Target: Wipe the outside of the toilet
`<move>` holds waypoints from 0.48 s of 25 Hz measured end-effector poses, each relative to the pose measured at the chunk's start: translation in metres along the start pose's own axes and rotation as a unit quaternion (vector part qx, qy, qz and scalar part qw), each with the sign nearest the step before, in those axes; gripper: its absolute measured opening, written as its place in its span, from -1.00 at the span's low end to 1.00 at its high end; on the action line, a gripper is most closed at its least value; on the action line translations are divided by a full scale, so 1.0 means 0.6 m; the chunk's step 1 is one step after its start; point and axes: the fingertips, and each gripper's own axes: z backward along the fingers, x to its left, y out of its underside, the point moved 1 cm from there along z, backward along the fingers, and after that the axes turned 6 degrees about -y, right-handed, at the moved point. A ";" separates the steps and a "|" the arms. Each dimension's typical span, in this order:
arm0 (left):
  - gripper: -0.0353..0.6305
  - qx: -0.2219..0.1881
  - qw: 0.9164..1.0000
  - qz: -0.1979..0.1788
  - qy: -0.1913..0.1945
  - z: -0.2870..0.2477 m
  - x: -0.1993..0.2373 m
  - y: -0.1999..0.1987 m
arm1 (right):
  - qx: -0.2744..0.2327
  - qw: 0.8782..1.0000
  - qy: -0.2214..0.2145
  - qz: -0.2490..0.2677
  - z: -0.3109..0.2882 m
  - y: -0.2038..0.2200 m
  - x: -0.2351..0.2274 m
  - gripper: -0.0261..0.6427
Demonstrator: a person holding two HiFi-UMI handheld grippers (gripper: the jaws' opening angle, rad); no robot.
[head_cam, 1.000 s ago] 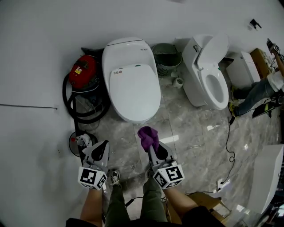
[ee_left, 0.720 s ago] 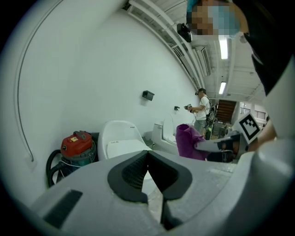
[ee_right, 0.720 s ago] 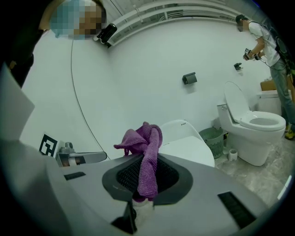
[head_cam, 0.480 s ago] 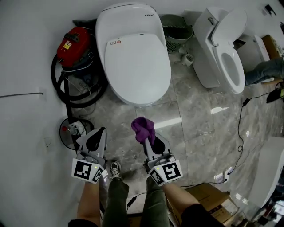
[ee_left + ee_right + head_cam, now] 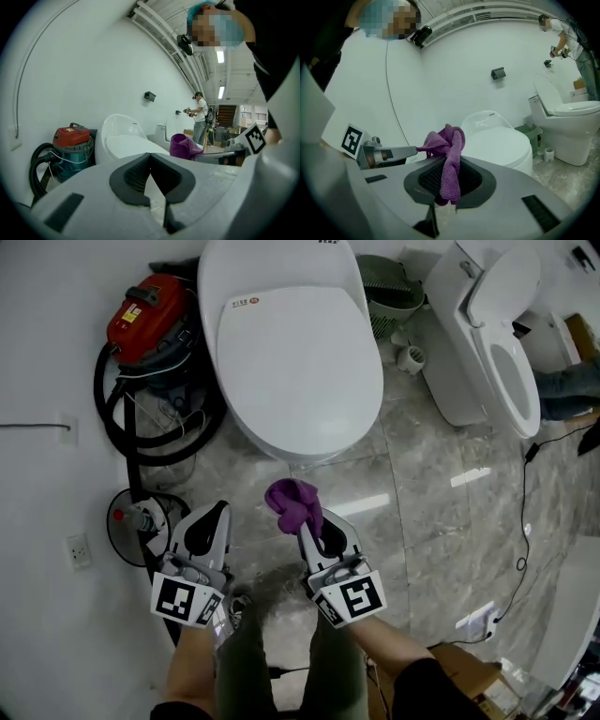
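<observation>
- Nearest the person, two hand-held tools point forward above the floor. The left tool [image 5: 214, 514] has its jaws brought together on nothing. The right tool [image 5: 312, 526] is clamped on a purple cloth [image 5: 292, 502].
- Purple cloth, as the right gripper view shows it [image 5: 449, 145]: pinched between the dark ribbed pads, with a bunch standing above the jaws and a tail hanging below. It looks soft, light and limp, so it should fold readily under pressure. The present hold close under the bunch seems apt, since a wad of fabric rather than the jaw tips would meet the porcelain.
- Floor [image 5: 422, 512]: grey marbled tile, glossy, with a bright strip of reflected light; a thin black cable [image 5: 523, 521] trails across it at the right.
- Toilet [image 5: 291, 352]: white, lid closed, just ahead of the tools and apart from the cloth, so wiping has not yet begun. Its shell looks hard, smooth, slippery and fixed in place, and the curved flanks probably call for following strokes.
- Beside it: a red vacuum [image 5: 141, 310] with a coiled black hose at the left, and a green basket [image 5: 389, 296] and a second toilet [image 5: 497, 343] with its lid raised at the right.
- Farthest: a plain white wall [image 5: 47, 352].
</observation>
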 end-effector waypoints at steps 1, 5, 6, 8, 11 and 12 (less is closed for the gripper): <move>-0.88 -0.002 1.000 -0.005 0.000 -0.005 0.008 0.017 | -0.003 1.000 -0.006 0.005 -0.010 0.016 -0.005 -0.79; -0.88 -0.015 1.000 -0.024 0.000 -0.034 0.039 0.085 | -0.021 0.999 -0.036 0.017 -0.058 0.080 -0.023 -0.79; -0.88 -0.018 0.999 -0.026 0.001 -0.041 0.046 0.102 | -0.026 0.999 -0.044 0.017 -0.071 0.097 -0.027 -0.79; -0.88 -0.026 0.999 -0.030 0.003 -0.057 0.058 0.137 | -0.036 0.998 -0.057 0.018 -0.095 0.128 -0.038 -0.79; -0.88 -0.035 0.999 -0.034 0.014 -0.086 0.067 0.191 | -0.051 0.996 -0.072 0.024 -0.126 0.169 -0.061 -0.79; -0.88 -0.037 0.999 -0.035 0.019 -0.095 0.068 0.208 | -0.055 0.995 -0.075 0.024 -0.133 0.181 -0.069 -0.79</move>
